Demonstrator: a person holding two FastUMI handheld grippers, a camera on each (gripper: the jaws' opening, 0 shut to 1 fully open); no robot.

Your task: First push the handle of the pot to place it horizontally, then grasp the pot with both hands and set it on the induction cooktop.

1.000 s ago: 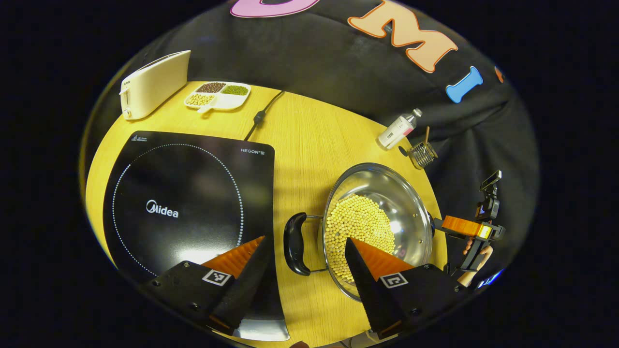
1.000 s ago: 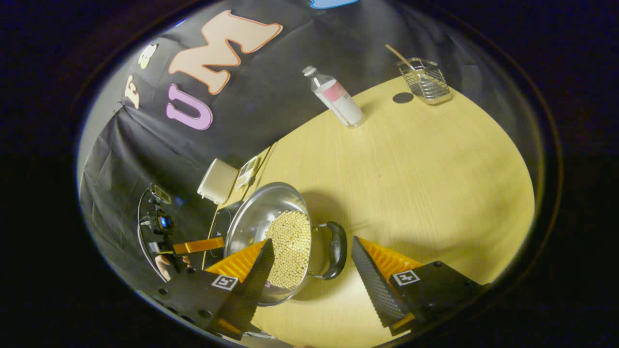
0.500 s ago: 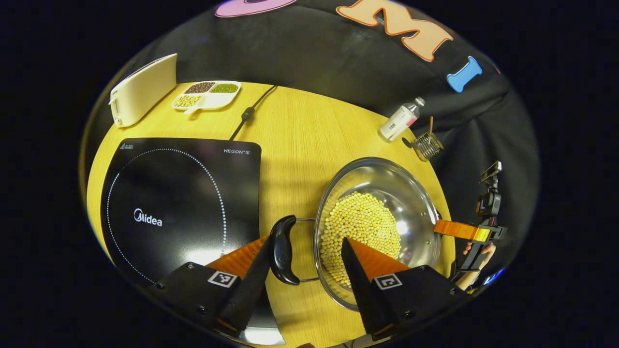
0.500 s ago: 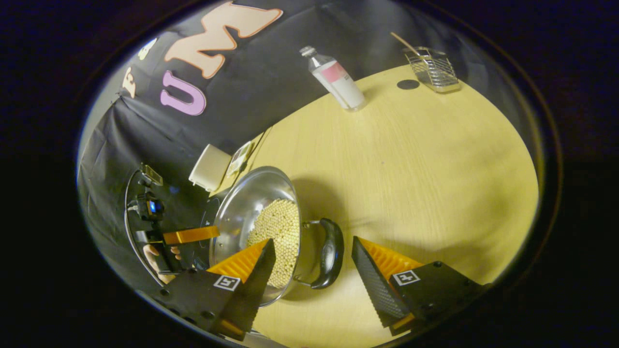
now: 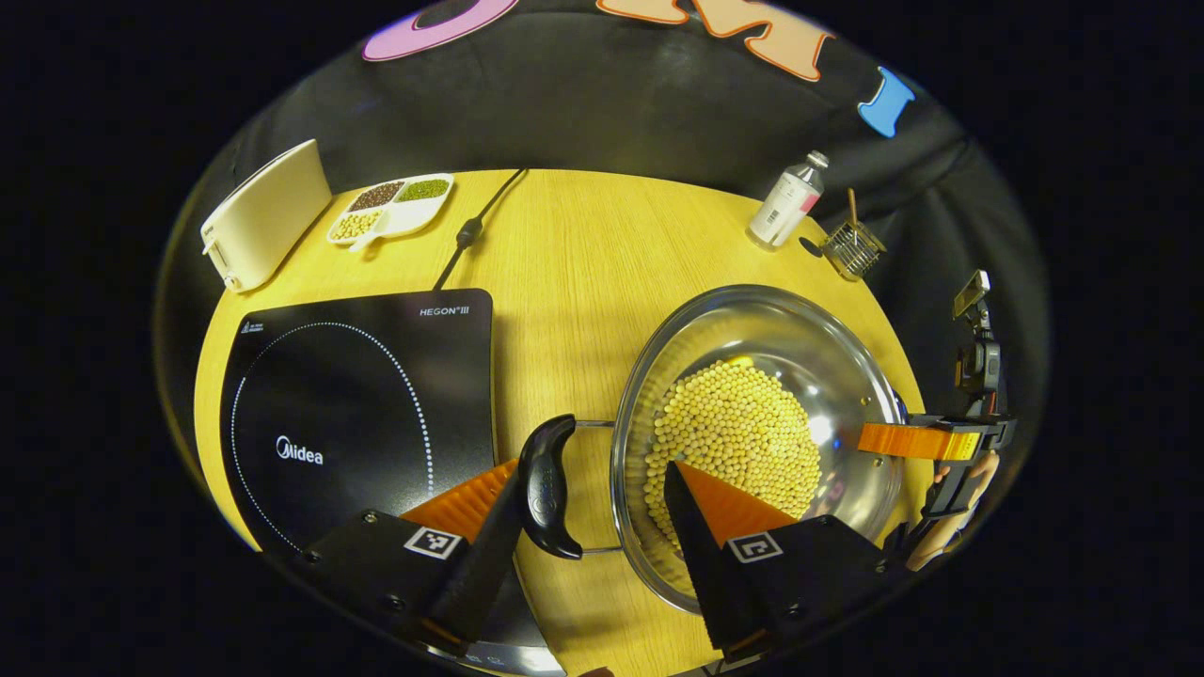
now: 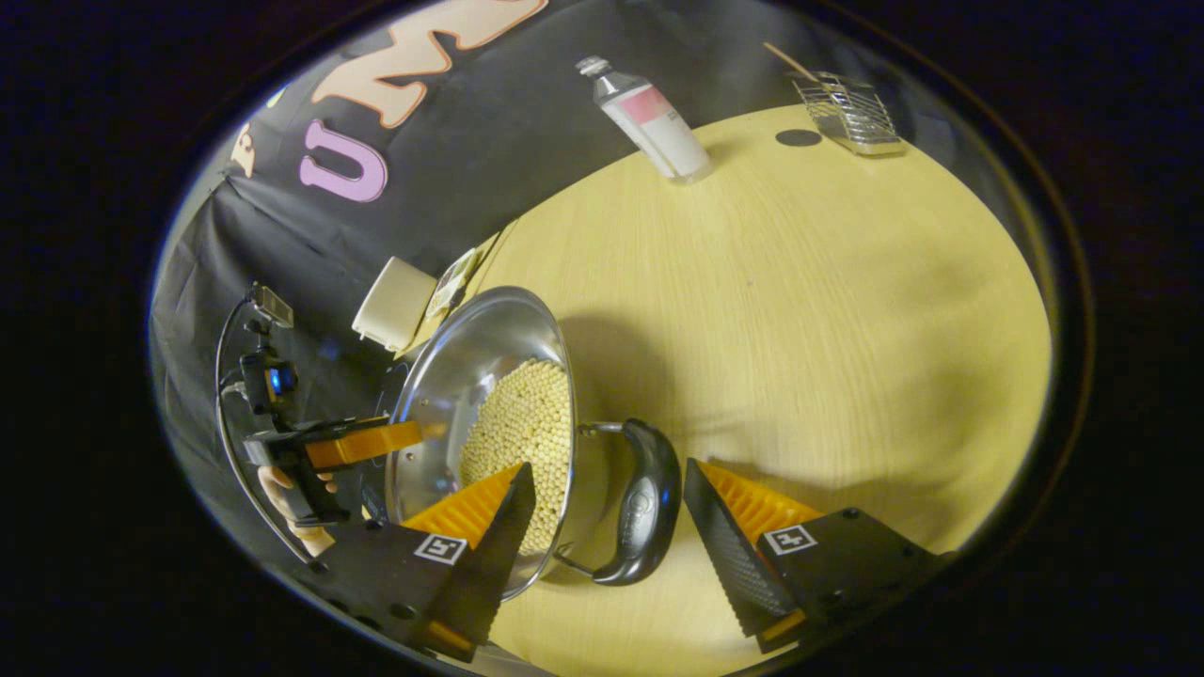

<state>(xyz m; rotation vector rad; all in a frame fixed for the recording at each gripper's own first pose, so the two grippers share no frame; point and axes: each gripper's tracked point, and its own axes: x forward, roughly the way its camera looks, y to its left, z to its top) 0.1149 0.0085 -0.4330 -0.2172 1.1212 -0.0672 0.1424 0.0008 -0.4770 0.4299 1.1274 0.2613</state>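
In the left gripper view, the left gripper had its jaws released astride a pot handle; the pot sat on the counter beside the cooktop. In the right gripper view, the right gripper straddled the other handle, jaws released.

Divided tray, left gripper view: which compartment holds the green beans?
On the divided tray, the back-right compartment, nearest the cooktop cord. The dark beans sit beside it; the yellow beans are in front.

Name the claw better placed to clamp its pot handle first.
Left, marginally. The left claw already has a finger beside its handle; the right claw also straddles its handle, slightly looser. Both open.
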